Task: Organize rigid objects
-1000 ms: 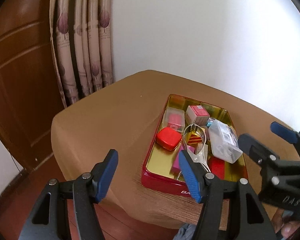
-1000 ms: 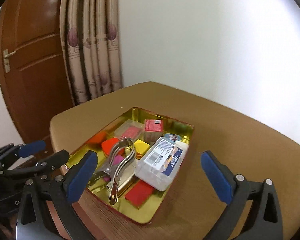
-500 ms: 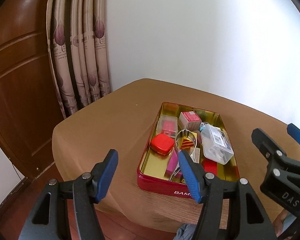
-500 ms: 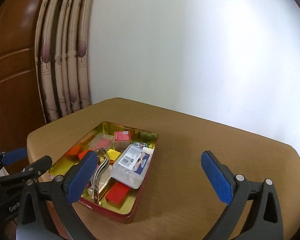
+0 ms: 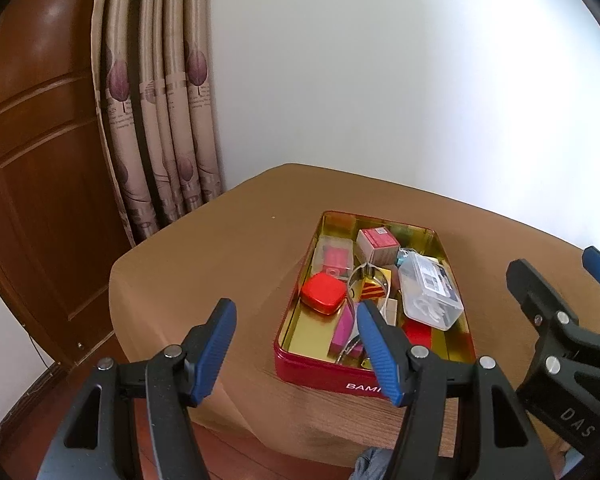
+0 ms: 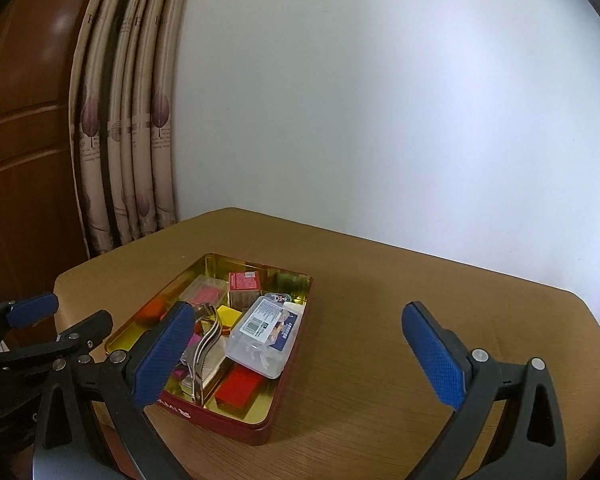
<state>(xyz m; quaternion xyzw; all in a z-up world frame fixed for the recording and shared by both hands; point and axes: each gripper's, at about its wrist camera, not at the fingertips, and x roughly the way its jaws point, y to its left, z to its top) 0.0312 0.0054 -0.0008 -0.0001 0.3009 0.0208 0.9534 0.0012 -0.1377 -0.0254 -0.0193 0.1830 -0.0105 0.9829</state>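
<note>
A red tin with a gold inside sits on the brown table and holds several small objects. In it are a clear plastic box, a red square case, a small pink-red carton, a metal punch, a red block and a yellow block. My left gripper is open and empty, held back from the tin's near left corner. My right gripper is open and empty, above the table to the right of the tin.
The brown table has a rounded left corner and a white wall behind it. A patterned curtain and a wooden door stand at the left. The right gripper also shows in the left wrist view.
Both grippers have pulled back and up from the tin, which now looks smaller and farther. Both stayed open. The objects in the tin have not moved.
</note>
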